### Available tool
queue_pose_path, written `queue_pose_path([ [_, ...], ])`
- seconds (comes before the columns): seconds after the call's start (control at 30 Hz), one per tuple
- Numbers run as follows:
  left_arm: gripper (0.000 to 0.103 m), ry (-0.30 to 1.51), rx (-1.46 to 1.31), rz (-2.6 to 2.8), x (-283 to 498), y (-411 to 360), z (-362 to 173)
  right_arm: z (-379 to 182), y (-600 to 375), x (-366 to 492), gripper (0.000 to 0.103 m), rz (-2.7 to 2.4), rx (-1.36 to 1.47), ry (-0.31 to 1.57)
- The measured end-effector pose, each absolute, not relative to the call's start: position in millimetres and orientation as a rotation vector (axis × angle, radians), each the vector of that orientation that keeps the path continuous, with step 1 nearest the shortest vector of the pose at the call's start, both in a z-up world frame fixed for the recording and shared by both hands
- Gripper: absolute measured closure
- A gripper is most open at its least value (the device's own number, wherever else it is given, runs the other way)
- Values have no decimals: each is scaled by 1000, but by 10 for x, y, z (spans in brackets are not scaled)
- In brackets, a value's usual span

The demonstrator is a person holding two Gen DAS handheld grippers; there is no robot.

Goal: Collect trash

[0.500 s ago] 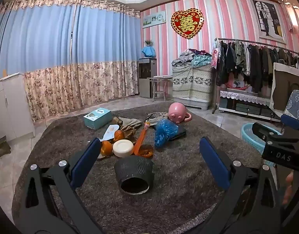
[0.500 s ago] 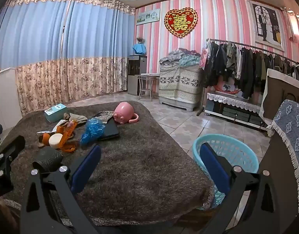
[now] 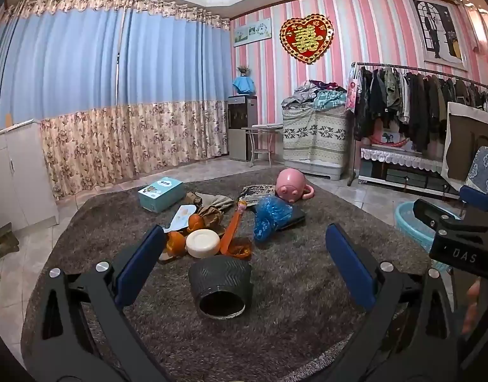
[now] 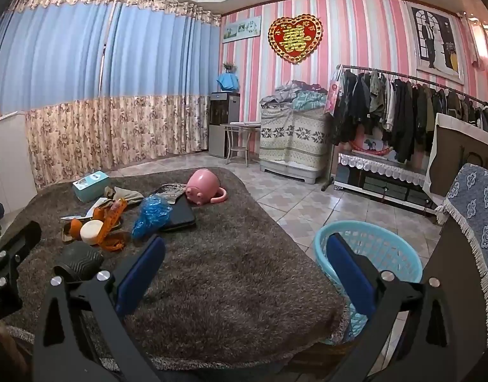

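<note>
A brown shaggy table (image 3: 291, 286) carries a litter pile. A black ribbed cup (image 3: 221, 286) lies on its side nearest me, mouth toward the left wrist camera. Behind it sit a white round puck (image 3: 202, 243), orange peel (image 3: 175, 242), an orange wrapper (image 3: 233, 232) and a crumpled blue plastic bag (image 3: 271, 215). My left gripper (image 3: 244, 248) hangs open above the cup, touching nothing. My right gripper (image 4: 245, 256) is open over bare rug (image 4: 228, 270), with the cup (image 4: 80, 259) at its left. A light blue basket (image 4: 368, 254) stands on the floor beside the table's right edge.
A teal box (image 3: 161, 193), a pink piggy mug (image 3: 290, 186), a dark flat case (image 3: 291, 218) and brown paper (image 3: 212, 210) lie farther back. A clothes rack (image 3: 419, 105) and a chair with a blue cover (image 4: 470, 210) stand to the right. Tiled floor surrounds the table.
</note>
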State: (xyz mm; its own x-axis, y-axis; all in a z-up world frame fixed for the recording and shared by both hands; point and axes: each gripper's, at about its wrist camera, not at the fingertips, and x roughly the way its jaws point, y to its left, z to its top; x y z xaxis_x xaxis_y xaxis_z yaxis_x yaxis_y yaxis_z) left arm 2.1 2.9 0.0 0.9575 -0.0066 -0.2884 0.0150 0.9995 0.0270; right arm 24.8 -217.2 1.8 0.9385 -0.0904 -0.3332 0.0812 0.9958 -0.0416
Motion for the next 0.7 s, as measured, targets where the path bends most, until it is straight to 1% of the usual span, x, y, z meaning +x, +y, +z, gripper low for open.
queue_pose_path([
  [0.7,5,286,34,-9,1,6,0,19,-2177,248,4,-88,-26,337],
])
